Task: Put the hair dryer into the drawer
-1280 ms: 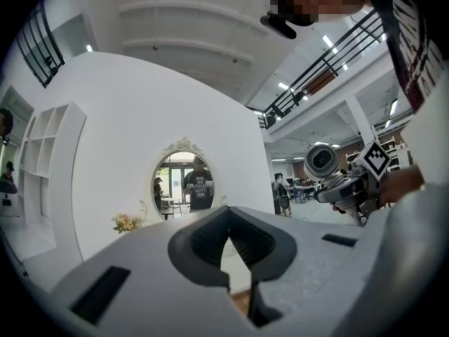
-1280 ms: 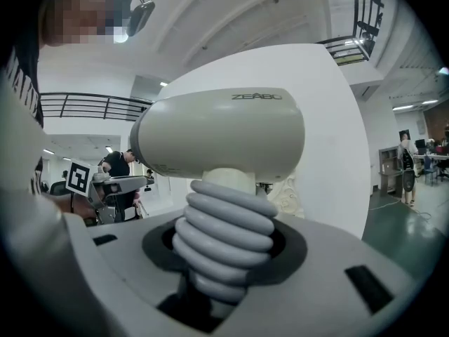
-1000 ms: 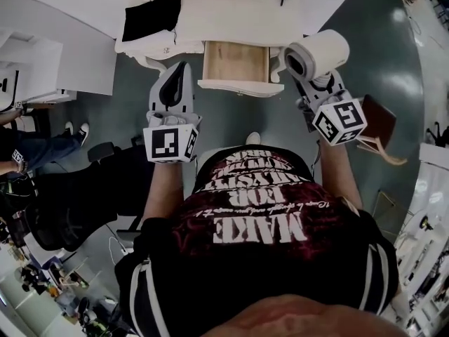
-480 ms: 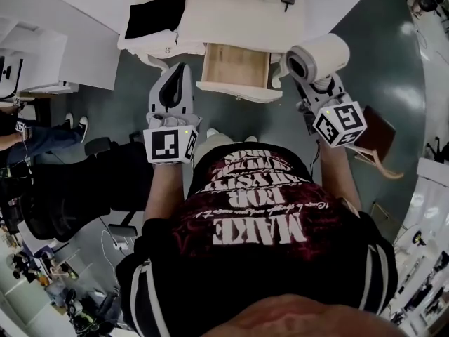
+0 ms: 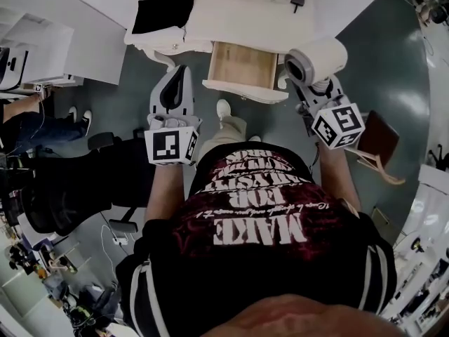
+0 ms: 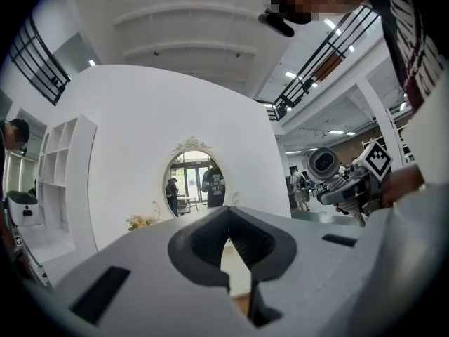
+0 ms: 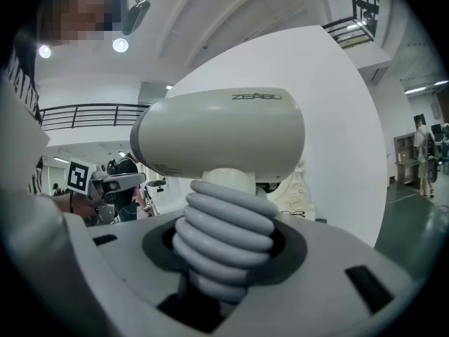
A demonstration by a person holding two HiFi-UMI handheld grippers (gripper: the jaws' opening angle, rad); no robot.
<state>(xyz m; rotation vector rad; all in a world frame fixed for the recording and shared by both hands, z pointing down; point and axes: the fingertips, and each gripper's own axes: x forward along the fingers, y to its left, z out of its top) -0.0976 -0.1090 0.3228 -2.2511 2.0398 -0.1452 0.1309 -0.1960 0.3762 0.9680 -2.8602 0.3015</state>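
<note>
1. hair dryer (image 7: 217, 135): a brand name is embossed on the upper side of the barrel, tone on tone. it reads about "zeabo"; the letters are faint.
2. shirt (image 5: 258, 228): white print on dark cloth, seen upside down in the head view. the largest word reads "make". the line above it holds "for". a thin script line between them and the 2 rows above are too distorted to read.
3. left cube (image 5: 170, 144) and right cube (image 5: 339, 125): each face carries 1 black-and-white square marker. no letters or digits.
</note>
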